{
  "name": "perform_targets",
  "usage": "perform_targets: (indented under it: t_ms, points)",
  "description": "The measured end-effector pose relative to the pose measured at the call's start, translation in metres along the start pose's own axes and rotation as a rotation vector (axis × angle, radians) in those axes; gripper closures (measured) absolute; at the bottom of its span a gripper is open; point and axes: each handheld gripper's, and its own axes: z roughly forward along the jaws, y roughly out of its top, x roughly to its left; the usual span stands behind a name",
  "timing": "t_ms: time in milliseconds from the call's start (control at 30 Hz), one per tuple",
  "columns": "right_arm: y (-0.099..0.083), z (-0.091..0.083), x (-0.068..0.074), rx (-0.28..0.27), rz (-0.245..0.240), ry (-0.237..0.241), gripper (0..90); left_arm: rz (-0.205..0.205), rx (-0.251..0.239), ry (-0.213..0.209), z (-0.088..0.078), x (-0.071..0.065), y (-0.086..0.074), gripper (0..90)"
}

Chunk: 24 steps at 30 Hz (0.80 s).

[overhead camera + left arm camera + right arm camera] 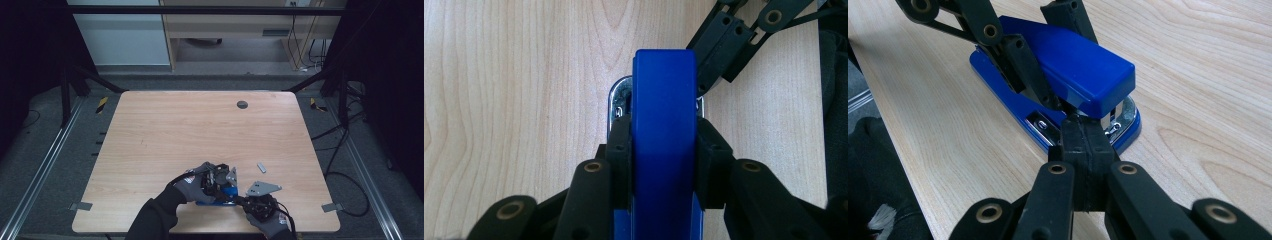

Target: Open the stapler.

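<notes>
A blue stapler (228, 192) with a metal front (1120, 112) lies flat near the table's front edge. My left gripper (664, 131) is shut on it, one pad pressed to each side of the blue top (664, 100). In the right gripper view the left gripper (1055, 55) reaches in from the upper left. My right gripper (1081, 126) is shut, pads together with nothing between them. Its tips rest at the stapler's side, by the gap under the blue top (1073, 65). In the left gripper view the right gripper (700, 86) enters from the upper right. Gloved hands hold both grippers (260, 205).
A small grey piece (261, 167) lies on the wooden table (200, 130) just right of the hands. A round grey grommet (242, 104) sits near the far edge. The table's front edge is close behind the stapler. Cables trail over the floor at right.
</notes>
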Motion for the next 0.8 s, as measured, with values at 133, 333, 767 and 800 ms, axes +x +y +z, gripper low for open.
perform_targets:
  t_ms: [133, 333, 767, 800]
  points:
    - [0.0000, -0.0001, 0.0000, 0.000, 0.000, 0.000, 90.0, -0.006, -0.009, 0.004, -0.0001, -0.0014, -0.0002, 66.0]
    - [-0.0001, 0.0000, -0.0005, -0.001, 0.006, 0.005, 90.0, -0.006, -0.010, 0.001, -0.0002, -0.0009, 0.0000, 66.1]
    - [0.0002, 0.0001, 0.0011, 0.002, -0.008, -0.007, 90.0, -0.008, -0.018, 0.001, -0.0004, -0.0007, -0.0011, 66.1]
    - [0.0002, 0.0002, 0.0009, -0.001, -0.006, -0.005, 90.0, -0.008, -0.016, -0.001, -0.0005, -0.0003, -0.0012, 66.1]
